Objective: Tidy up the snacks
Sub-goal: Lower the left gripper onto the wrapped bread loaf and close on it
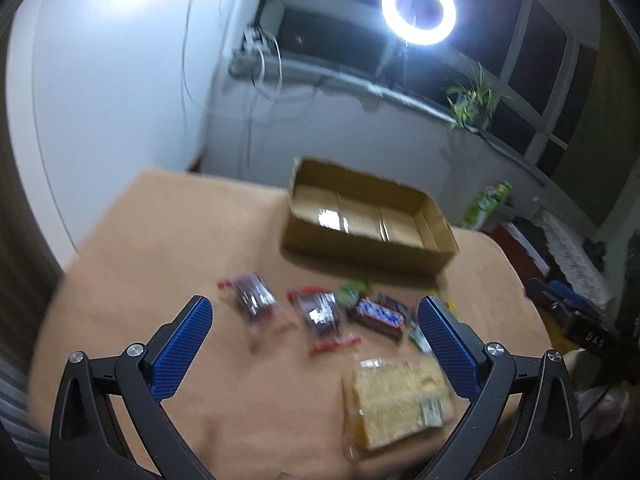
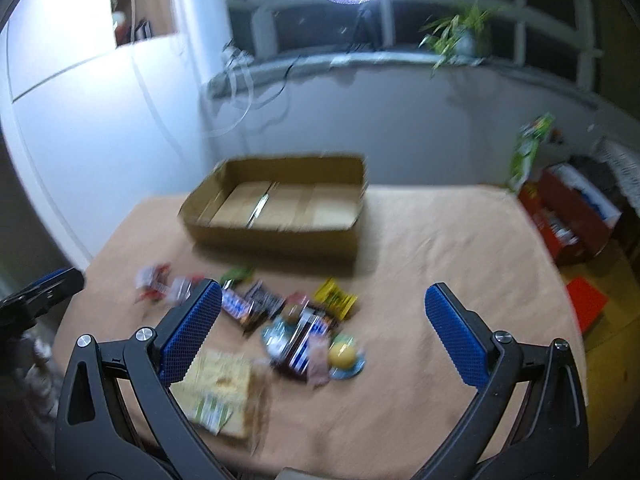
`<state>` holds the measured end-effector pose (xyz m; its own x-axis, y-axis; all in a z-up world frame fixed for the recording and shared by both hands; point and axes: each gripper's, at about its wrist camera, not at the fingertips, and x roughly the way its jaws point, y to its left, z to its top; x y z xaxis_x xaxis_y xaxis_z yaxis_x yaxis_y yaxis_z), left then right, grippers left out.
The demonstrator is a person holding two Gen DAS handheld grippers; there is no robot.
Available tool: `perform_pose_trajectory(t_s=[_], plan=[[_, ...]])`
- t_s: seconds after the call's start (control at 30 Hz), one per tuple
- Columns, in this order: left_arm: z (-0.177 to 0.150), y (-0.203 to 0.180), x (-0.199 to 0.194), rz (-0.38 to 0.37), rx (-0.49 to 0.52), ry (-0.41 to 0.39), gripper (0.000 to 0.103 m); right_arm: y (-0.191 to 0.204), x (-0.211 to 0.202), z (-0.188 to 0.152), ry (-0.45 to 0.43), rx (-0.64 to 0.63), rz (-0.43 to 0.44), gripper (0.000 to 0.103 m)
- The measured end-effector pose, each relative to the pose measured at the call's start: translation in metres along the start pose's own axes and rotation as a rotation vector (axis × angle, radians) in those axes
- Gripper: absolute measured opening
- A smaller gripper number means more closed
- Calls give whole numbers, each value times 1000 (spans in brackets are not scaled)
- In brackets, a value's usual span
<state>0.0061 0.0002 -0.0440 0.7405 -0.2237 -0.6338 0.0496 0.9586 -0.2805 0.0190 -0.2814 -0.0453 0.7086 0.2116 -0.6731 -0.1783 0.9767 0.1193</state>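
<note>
Left wrist view: left gripper (image 1: 316, 312) spread wide, holding nothing; snacks (image 1: 320, 312) scattered mid-frame, cardboard box (image 1: 360, 248) above, empty; right wrist view: right gripper (image 2: 324, 304) wide too, pile lower centre, box upper centre; basically nothing sorted yet.

My pads (image 1: 182, 350) blue, textured rubbery grip; arms matt black plastic, shiny metal pins. Box (image 1: 360, 250) plain brown cardboard, glossy tape strip inside. Snack wrappers (image 2: 304, 332) glossy plastic. Table (image 2: 440, 240) matt tan.
</note>
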Motion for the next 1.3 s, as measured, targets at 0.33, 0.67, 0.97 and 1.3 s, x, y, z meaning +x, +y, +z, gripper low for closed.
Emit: perform_pose_trajectory(t_s=[0.33, 0.67, 0.97, 1.3], plan=[[-40, 11, 25, -133, -56, 235, 93, -7, 40, -40, 257, 98, 231, 93], [-54, 3, 37, -260, -69, 358, 57, 10, 68, -63, 395, 102, 352, 62], [-65, -5, 50, -294, -51, 413, 43, 16, 75, -64, 440, 100, 387, 54], [-72, -6, 60, -289, -52, 438, 40, 21, 81, -66, 456, 84, 398, 43]])
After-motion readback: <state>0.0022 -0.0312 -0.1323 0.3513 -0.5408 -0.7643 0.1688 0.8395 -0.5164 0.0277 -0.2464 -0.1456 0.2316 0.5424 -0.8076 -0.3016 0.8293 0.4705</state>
